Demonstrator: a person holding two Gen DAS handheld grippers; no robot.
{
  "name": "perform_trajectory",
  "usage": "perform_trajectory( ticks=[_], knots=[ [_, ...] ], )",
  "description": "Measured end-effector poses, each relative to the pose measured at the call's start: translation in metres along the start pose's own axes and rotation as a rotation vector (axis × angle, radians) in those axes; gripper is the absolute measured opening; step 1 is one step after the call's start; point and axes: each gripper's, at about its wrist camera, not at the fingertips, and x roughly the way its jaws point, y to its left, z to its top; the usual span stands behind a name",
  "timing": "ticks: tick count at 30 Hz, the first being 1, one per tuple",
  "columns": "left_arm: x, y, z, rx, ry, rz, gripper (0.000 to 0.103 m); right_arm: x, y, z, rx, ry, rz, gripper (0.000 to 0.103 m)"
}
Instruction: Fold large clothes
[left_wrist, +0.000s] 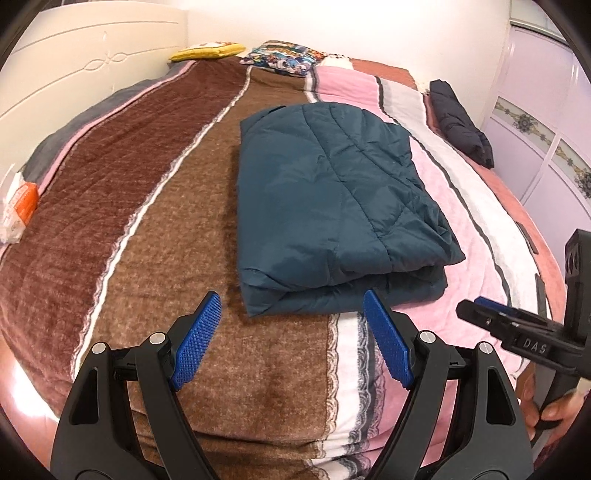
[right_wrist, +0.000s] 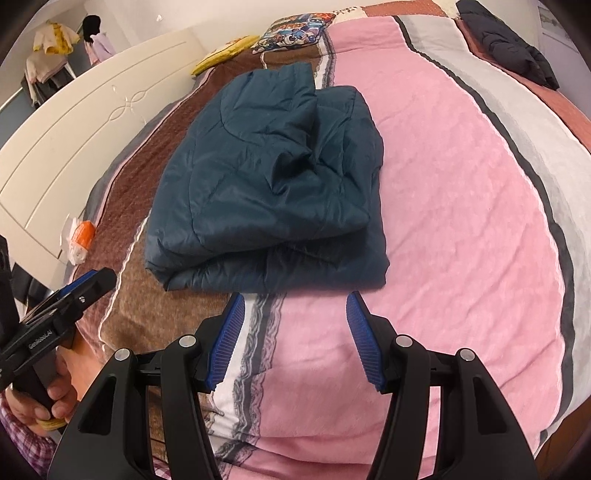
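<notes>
A dark teal quilted jacket (left_wrist: 332, 199) lies folded into a thick rectangle on the striped bed cover (left_wrist: 155, 229); it also shows in the right wrist view (right_wrist: 266, 184). My left gripper (left_wrist: 291, 306) is open and empty, held just short of the jacket's near edge. My right gripper (right_wrist: 295, 306) is open and empty, also just in front of the near edge. Each gripper shows at the side of the other's view, the right one (left_wrist: 469, 310) and the left one (right_wrist: 99, 280).
A black garment (left_wrist: 461, 122) lies at the bed's far right edge. A patterned pillow (left_wrist: 284, 59) and a yellow pillow (left_wrist: 207, 51) sit at the far end. An orange and white packet (left_wrist: 20, 206) lies by the white headboard (left_wrist: 74, 74). A wardrobe (left_wrist: 546, 129) stands at the right.
</notes>
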Motion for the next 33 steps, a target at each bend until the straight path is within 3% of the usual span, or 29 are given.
perform_trajectory(
  ticks=[14,27,33],
  knots=[
    [-0.017,-0.015,-0.013,-0.008,-0.016,0.074,0.079,-0.006,0.017,-0.017,0.031,-0.022,-0.067,0.058],
    [-0.02,-0.034,-0.032,0.012,0.006,0.103,0.079,-0.015,0.04,-0.031,-0.074,-0.081,-0.154,0.058],
    [-0.021,-0.039,-0.038,0.018,0.01,0.12,0.079,-0.013,0.042,-0.041,-0.076,-0.06,-0.151,0.058]
  ],
)
